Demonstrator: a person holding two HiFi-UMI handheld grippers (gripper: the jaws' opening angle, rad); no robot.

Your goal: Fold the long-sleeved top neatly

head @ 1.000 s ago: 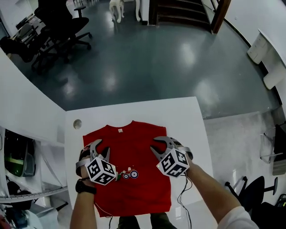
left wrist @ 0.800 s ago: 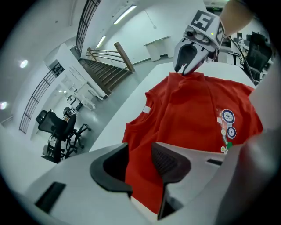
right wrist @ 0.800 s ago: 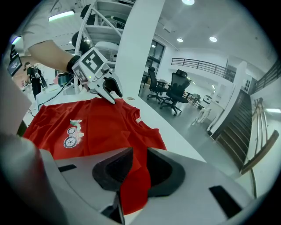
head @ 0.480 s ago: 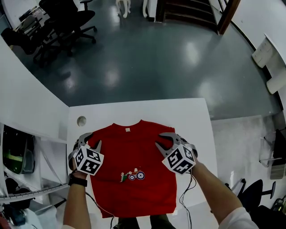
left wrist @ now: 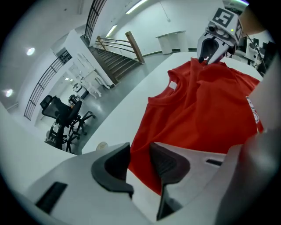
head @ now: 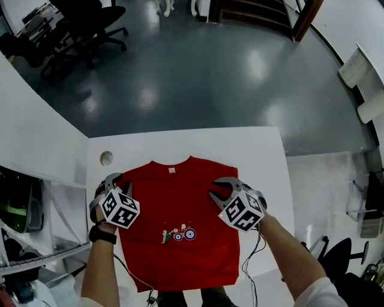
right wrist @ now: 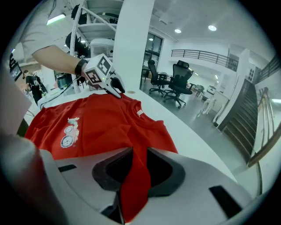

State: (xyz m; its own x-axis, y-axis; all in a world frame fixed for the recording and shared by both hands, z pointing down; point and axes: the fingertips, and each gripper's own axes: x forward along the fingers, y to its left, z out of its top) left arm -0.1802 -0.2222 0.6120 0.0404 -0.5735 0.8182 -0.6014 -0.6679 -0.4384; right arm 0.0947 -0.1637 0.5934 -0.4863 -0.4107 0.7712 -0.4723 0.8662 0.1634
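A glossy dark floor point(head: 198, 78) reflects lights, with black office chairs point(head: 87, 27) and a staircase point(head: 252, 12) beyond the white table point(head: 255, 150).

I count 1 red top point(head: 180, 210), 1 white table point(head: 258, 150), 1 round disc point(head: 106, 158) upper left, and 2 grippers: left gripper point(head: 111, 180), jaws closing about the top's edge, and right gripper point(head: 215, 188).

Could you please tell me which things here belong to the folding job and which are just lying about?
Job: top, on the table; right gripper, jaws shut on a fold of it; left gripper, jaws closing, the top's edge between them.
Lying about: round disc on the table; chairs; stairs.
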